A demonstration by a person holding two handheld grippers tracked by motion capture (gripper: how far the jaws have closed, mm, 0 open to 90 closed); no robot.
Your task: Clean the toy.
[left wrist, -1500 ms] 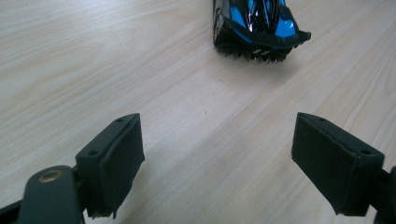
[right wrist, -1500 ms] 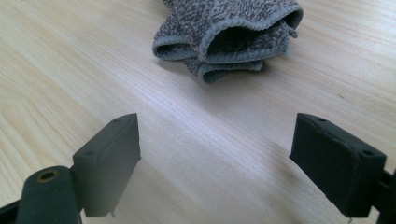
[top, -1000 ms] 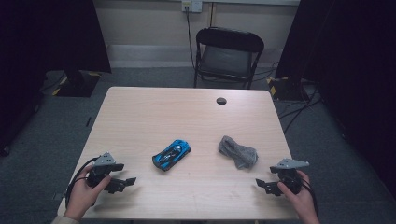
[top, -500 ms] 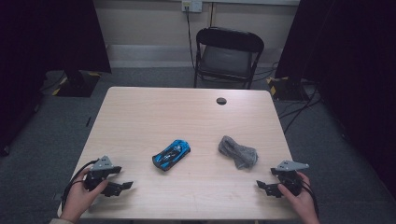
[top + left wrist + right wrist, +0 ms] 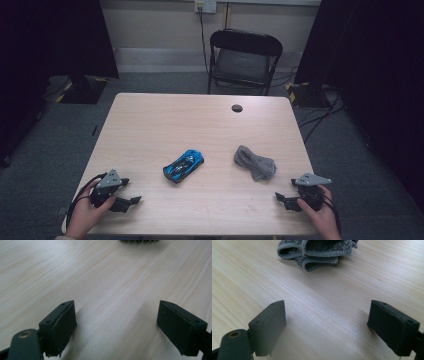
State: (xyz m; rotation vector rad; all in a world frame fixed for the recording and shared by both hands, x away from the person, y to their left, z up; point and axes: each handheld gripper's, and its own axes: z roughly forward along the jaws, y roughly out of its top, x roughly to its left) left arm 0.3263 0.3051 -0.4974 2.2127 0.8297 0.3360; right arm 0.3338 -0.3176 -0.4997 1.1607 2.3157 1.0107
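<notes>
one toy car, one grey cloth, two grippers

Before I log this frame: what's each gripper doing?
Left gripper: open, jaws just widened slightly, nothing between them.
Right gripper: open, empty, grey cloth ahead.

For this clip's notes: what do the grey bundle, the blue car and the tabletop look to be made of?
Grey bundle: knitted fabric, matte, with ribbed edges and visible stitch texture; possibly a sock or glove. Blue car: likely painted plastic or die-cast metal, judging by its glossy blue-and-black shell. Tabletop: light wood or wood-look laminate, smooth, with fine straight grain lines.
</notes>
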